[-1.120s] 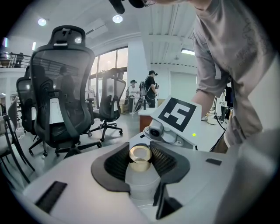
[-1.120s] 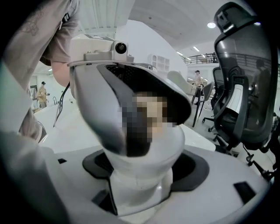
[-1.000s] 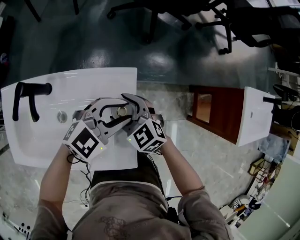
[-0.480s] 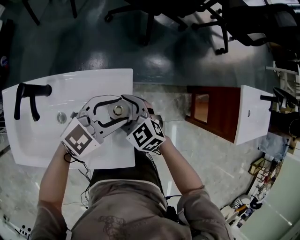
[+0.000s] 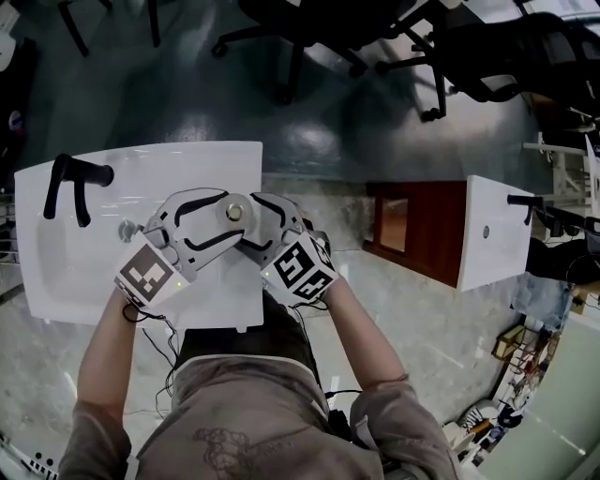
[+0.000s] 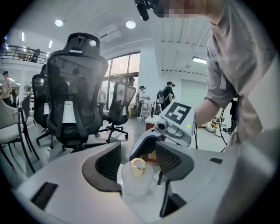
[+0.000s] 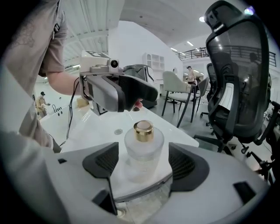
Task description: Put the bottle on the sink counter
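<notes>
A frosted glass bottle (image 5: 234, 212) with a gold cap stands upright on the white sink counter (image 5: 211, 159), near its right edge. Both grippers close in on it from the near side. In the left gripper view the bottle (image 6: 136, 177) sits between the jaws of my left gripper (image 6: 138, 159), which are opening, and the pads are off the glass. In the right gripper view my right gripper (image 7: 143, 162) is open around the bottle (image 7: 143, 151), with a gap on each side. In the head view the left gripper (image 5: 223, 219) and the right gripper (image 5: 251, 225) overlap at the bottle.
A black faucet (image 5: 75, 178) and a drain (image 5: 127, 228) lie at the sink's left. Marble floor surrounds the sink. A wooden cabinet (image 5: 417, 230) and a second white sink (image 5: 492, 230) stand to the right. Office chairs (image 5: 309, 28) are beyond.
The left gripper's jaws have spread apart and let go of the bottle. The bottle stays standing on the counter, and both grippers have hardly shifted.
</notes>
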Demonstrator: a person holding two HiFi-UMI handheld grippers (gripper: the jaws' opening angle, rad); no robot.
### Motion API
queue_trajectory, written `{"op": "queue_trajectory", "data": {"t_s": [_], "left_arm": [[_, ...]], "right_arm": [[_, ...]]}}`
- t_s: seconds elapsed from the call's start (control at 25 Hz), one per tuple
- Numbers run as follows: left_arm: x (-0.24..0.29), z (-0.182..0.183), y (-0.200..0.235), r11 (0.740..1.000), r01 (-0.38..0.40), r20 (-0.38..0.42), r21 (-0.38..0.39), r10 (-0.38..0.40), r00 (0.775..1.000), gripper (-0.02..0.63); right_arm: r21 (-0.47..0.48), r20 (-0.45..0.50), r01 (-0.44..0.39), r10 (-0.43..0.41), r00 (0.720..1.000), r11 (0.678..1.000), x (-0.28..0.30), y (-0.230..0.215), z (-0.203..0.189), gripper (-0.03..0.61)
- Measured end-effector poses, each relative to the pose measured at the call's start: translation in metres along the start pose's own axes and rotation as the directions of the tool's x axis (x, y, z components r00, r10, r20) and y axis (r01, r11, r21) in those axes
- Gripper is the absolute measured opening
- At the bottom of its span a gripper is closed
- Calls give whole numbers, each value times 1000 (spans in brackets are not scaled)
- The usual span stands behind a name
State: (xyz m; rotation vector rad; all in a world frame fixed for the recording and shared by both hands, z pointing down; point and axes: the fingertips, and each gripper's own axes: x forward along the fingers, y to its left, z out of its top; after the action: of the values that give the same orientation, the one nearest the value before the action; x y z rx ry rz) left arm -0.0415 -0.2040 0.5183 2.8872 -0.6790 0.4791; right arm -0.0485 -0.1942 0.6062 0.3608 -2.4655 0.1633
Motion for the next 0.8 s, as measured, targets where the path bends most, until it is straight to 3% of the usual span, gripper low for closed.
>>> {"op": "queue_trajectory", "data": {"t_s": [0.36, 0.56, 0.68, 0.76, 0.8], "left_arm": [[-31, 23, -9, 997, -72, -33, -7, 72, 997, 232], [-50, 55, -20, 994, -100, 43, -44, 102, 994, 228], [-64, 73, -20, 986, -160, 80, -45, 164, 983, 179], [-75, 85, -20, 980, -188, 105, -64, 194, 975, 176], [-80, 92, -20, 978, -198, 116, -67, 205, 972, 175]], "right_arm": [[39, 35, 66, -68, 997, 997, -54, 2, 33, 322], [43, 78, 167, -170, 982, 985, -91, -5, 58, 322], [60, 127, 216, -222, 967, 974, -115, -7, 80, 319], [73, 168, 269, -278, 946, 960, -132, -9, 97, 271], [78, 193, 297, -307, 932, 952, -142, -10, 106, 198]]}}
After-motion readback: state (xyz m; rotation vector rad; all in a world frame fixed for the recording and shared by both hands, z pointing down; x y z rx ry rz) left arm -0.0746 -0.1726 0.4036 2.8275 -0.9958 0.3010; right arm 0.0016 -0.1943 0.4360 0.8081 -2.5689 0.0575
